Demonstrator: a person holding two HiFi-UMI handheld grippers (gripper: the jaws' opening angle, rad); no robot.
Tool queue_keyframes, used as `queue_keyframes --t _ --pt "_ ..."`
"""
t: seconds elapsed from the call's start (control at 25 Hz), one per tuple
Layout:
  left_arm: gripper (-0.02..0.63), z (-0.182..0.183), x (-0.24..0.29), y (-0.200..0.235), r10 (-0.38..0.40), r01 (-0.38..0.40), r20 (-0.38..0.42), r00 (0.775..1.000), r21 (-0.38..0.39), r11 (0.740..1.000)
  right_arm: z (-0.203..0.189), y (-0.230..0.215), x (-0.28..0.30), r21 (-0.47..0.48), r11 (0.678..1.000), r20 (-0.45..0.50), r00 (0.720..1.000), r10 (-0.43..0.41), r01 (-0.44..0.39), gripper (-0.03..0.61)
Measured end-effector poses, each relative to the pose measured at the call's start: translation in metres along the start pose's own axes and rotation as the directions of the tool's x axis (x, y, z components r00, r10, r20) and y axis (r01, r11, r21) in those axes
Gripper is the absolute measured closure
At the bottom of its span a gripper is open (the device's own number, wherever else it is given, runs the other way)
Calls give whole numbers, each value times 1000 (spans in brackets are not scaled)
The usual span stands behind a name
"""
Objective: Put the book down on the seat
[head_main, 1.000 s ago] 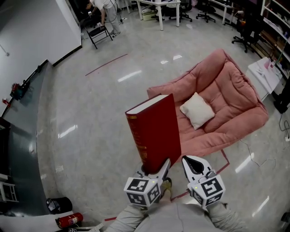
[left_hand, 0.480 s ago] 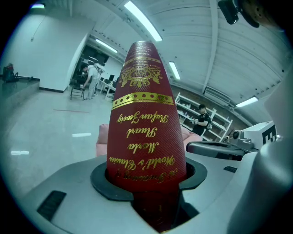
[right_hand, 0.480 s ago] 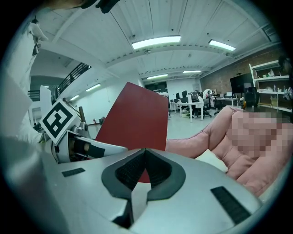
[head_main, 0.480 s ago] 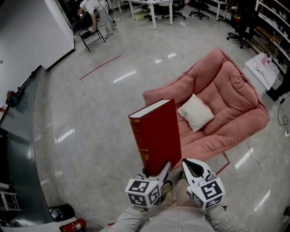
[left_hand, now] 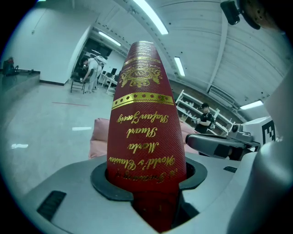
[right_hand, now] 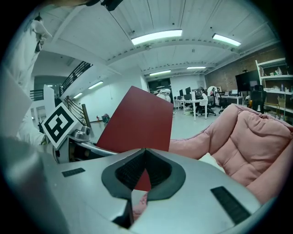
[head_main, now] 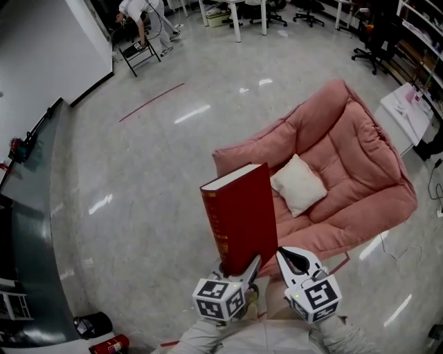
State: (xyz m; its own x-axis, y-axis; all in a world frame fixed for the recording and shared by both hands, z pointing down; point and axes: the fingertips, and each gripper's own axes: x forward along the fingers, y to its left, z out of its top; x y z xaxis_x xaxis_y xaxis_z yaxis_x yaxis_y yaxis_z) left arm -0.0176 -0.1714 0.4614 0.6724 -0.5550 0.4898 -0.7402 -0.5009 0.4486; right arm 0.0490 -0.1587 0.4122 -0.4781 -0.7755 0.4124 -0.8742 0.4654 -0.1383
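Note:
A thick red book [head_main: 239, 218] with gold spine lettering stands upright in my left gripper [head_main: 239, 268], whose jaws are shut on its lower end. In the left gripper view the book's spine [left_hand: 145, 128] fills the middle, clamped between the dark pads [left_hand: 106, 180]. My right gripper [head_main: 294, 259] hangs just right of the book, shut and empty. Its own view shows its tips touching [right_hand: 144, 151], with the book's cover [right_hand: 137, 121] to the left. The pink padded seat [head_main: 346, 155] lies on the floor ahead and to the right, with a white cushion [head_main: 299, 184] on it.
A person [head_main: 142, 10] bends over a black chair [head_main: 138, 52] at the far left. Desks and office chairs line the back. A white table [head_main: 408, 107] stands right of the seat, a grey counter [head_main: 34, 207] along the left, a fire extinguisher [head_main: 107, 343] near my feet.
The seat has drawn a little closer and now lies more directly behind the book. The book stays upright in the left gripper; the right gripper keeps its place beside it.

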Motion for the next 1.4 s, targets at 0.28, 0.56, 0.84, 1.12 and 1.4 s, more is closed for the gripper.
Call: queue_keyframes --t 0.28,0.56,0.84,1.12,1.4 --pt "367 -6 54 20 14 -17 -68 998 -42 999 -3 -47 29 12 1000 -43 999 2 -2 574" --pt "367 -32 113 60 23 -35 -150 988 -78 996 -31 -81 66 44 999 -101 995 0 4 574" --pt "367 -70 173 84 -6 -24 -234 972 -126 992 -59 -116 97 82 996 -135 991 -8 20 574" --pt "367 -106 218 96 -30 -25 -322 946 -167 986 -81 -142 121 113 993 -165 986 -12 31 574" --pt "367 -140 244 122 -23 -57 -405 914 -184 981 -93 -157 141 143 989 -167 986 -16 41 574"
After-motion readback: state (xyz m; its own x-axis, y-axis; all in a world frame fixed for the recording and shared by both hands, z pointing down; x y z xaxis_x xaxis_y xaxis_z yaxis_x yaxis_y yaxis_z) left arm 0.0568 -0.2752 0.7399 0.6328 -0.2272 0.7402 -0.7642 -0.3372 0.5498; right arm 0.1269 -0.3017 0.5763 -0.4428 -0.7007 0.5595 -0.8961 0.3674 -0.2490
